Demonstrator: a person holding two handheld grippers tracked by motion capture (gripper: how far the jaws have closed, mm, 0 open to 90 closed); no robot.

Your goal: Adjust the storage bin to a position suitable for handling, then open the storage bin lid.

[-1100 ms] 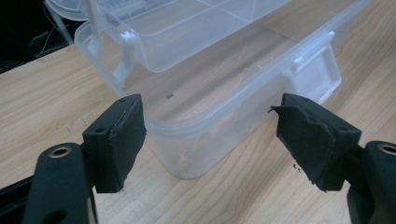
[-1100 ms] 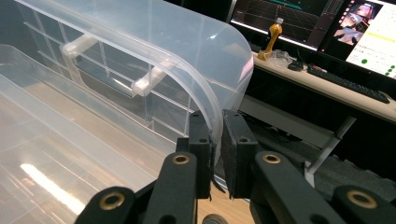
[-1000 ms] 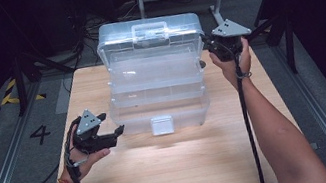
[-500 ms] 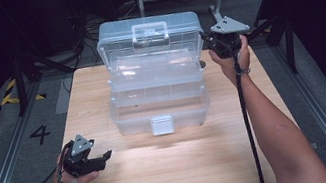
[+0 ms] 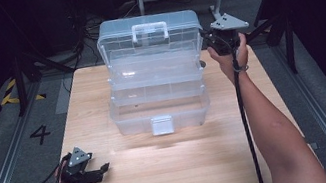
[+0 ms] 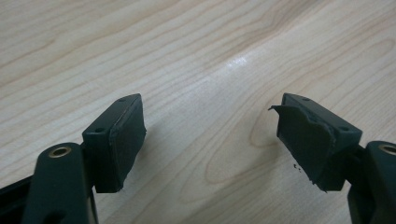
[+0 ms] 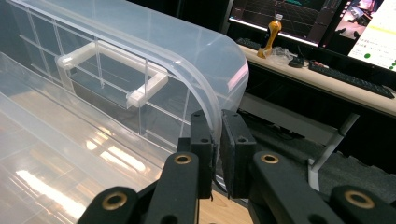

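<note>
Toolbox point(image 5: 156, 80) is sitting mid-counter point(image 5: 185, 169), tiers fanned open, long axis running across, latch facing me. I'm keeping my right claw point(image 7: 217, 140) clamped on the lid's edge (so the lid isn't falling shut), while my left claw point(image 6: 210, 135) is resting apart, holding nothing, near the counter's front corner.

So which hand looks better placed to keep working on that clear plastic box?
The right. Its gripper is shut on the rim of the toolbox lid, while the left gripper sits open near the table's front corner, away from the box.
</note>
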